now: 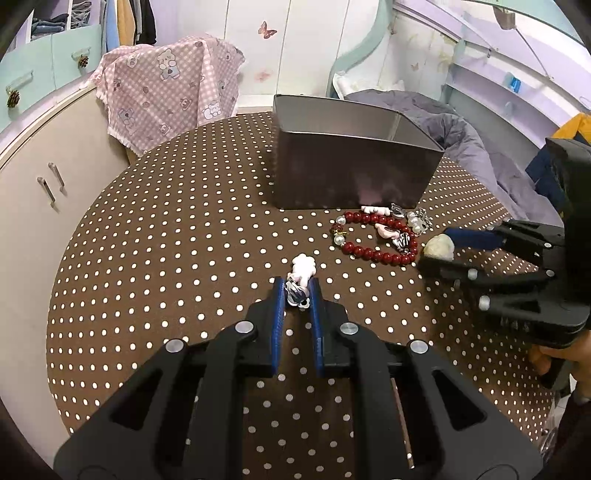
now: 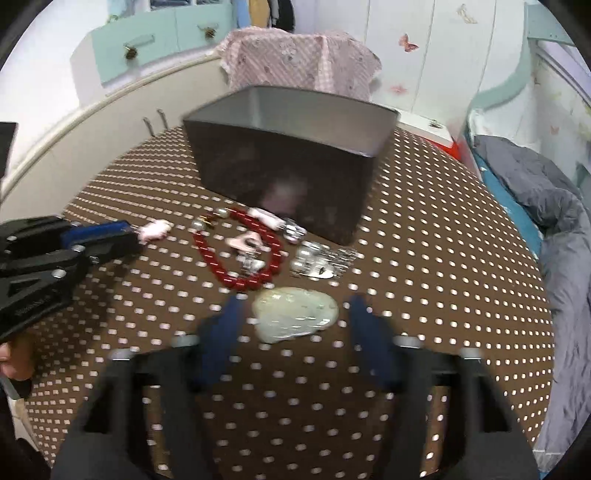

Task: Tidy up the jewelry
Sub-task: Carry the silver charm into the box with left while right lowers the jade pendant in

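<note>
Left gripper point(image 1: 298, 295) pinches the pink charm point(image 1: 301, 282) by its tail; it could slip. Right gripper point(image 2: 295, 325) gapes around the pale stone point(image 2: 295, 314), and closing off-centre would flick it away.

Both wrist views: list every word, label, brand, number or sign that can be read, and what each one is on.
No readable text in either view.
Left gripper: a faint line of pale marks on its black body in the right wrist view, too blurred to read.
Metal box: plain sides, no label.
Pink checked cloth: bear pictures only, no words.
Wall: butterfly stickers, no lettering.
Polka-dot tablecloth: dots only.
</note>
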`<move>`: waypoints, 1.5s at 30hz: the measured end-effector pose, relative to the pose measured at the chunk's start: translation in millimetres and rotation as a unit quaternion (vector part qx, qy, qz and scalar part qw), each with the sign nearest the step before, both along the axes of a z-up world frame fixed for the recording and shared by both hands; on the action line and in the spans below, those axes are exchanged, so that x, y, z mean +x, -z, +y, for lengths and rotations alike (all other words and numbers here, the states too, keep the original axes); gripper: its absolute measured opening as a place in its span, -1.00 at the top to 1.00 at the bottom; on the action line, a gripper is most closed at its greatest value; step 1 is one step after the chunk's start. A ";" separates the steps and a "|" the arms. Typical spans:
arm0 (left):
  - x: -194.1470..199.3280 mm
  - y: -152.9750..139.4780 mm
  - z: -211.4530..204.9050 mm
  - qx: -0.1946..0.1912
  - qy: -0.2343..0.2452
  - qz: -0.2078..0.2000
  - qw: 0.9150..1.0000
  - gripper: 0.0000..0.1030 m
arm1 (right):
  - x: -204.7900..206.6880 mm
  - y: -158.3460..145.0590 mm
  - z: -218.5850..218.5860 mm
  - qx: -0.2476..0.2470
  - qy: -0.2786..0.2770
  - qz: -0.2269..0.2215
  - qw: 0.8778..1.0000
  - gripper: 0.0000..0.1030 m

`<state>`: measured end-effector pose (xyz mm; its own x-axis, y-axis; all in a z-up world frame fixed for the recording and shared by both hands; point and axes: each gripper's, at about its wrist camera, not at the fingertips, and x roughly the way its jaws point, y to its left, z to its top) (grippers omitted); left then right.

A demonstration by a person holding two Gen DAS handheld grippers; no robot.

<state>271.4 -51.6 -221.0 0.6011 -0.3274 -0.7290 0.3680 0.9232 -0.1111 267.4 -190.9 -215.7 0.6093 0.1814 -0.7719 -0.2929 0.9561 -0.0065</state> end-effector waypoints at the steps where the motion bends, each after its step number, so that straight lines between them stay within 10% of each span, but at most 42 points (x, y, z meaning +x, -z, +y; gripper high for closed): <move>1: -1.1 -0.4 0.3 -0.001 0.000 -0.001 1.000 0.74 | -2.6 0.5 0.7 -0.002 -0.002 -0.001 1.000 0.20; 14: -24.3 -28.5 13.5 -0.023 0.004 -0.036 0.999 0.74 | -39.5 -51.3 -29.0 0.058 -0.002 -0.045 0.997 0.20; 30: -16.5 -160.6 8.4 -0.044 0.021 -0.167 0.985 0.74 | -18.8 -168.7 -47.0 0.120 0.002 -0.146 0.982 0.20; 45: 66.1 -152.0 -24.9 -0.055 0.031 -0.100 0.993 0.74 | 65.2 -149.0 -46.4 0.159 0.025 -0.068 0.985 0.20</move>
